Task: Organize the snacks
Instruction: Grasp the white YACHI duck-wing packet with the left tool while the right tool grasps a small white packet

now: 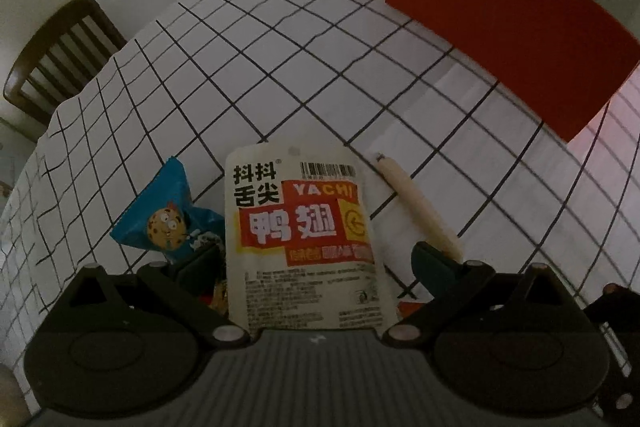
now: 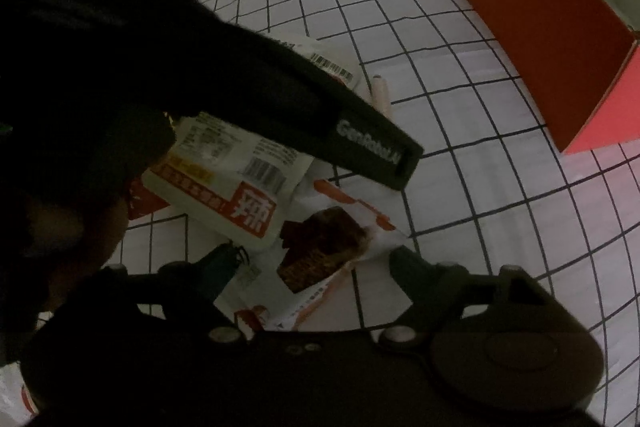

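1. Two grippers are working over a white tablecloth with a black grid. Nearest in the left wrist view, the left gripper is standing spread, its fingers flanking a flat white plastic pouch printed with red and yellow panels and a barcode; whether the pads are pressing on it cannot be told.

2. That pouch is probably light, soft and slick, so it is likely to buckle. Taking hold across its long side edges, near the middle, looks soundest.

3. Just to its left a small blue pillow-shaped wrapper with a cartoon cookie is lying, and to its right a thin cream-coloured wrapped stick, which appears to be lying on the cloth.

4. In the right wrist view the right gripper is also standing spread, straddling a white and orange flat packet picturing a brown bar; its pads are not touching it. This packet looks thin and crinkly, so a pinch across its width seems best.

5. Both grippers are pointing steeply downward, and the dark body of the left one is crossing the right view above another white pouch with a red panel.

6. Farthest off, an open orange cardboard box with a white interior is standing well apart from the snacks, likely their destination.
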The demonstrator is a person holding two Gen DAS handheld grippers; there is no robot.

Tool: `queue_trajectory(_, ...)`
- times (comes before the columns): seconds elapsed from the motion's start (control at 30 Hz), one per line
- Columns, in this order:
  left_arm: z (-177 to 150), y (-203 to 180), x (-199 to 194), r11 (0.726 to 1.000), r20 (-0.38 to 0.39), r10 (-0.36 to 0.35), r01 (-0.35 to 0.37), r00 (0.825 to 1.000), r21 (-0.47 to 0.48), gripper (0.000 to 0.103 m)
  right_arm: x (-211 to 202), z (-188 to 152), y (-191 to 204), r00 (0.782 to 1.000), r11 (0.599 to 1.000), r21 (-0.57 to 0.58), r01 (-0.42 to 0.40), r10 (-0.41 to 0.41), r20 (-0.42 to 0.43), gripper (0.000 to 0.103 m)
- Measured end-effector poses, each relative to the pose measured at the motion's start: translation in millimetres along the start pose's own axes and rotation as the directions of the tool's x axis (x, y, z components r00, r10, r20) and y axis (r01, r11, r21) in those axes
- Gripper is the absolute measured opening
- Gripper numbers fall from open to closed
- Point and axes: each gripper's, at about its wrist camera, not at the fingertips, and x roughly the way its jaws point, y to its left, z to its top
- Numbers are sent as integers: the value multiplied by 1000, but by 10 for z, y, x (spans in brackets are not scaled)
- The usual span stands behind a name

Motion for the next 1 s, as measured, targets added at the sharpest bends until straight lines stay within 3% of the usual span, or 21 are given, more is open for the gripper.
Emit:
queue_trajectory(0.13, -17, -35, 19, 999, 4, 41, -41, 999, 27, 80, -41, 4, -30, 998, 998, 20, -57, 57, -2, 58)
queue_trajectory(0.27, -37, -22, -8, 999, 13, 36, -36, 999, 19, 79, -64, -3, -55, 998, 997, 27, -65, 65, 6, 52)
queue_trajectory(0.6, -86, 107, -150, 995, 65, 10, -4, 998, -97, 65, -190, 15, -246, 992, 992, 62, -111, 107, 61, 11)
queue_trajectory(1.0, -235, 395, -475, 951, 146, -59, 100, 987, -294, 64, -528, -28, -541, 988, 994, 51, -92, 85, 131, 3)
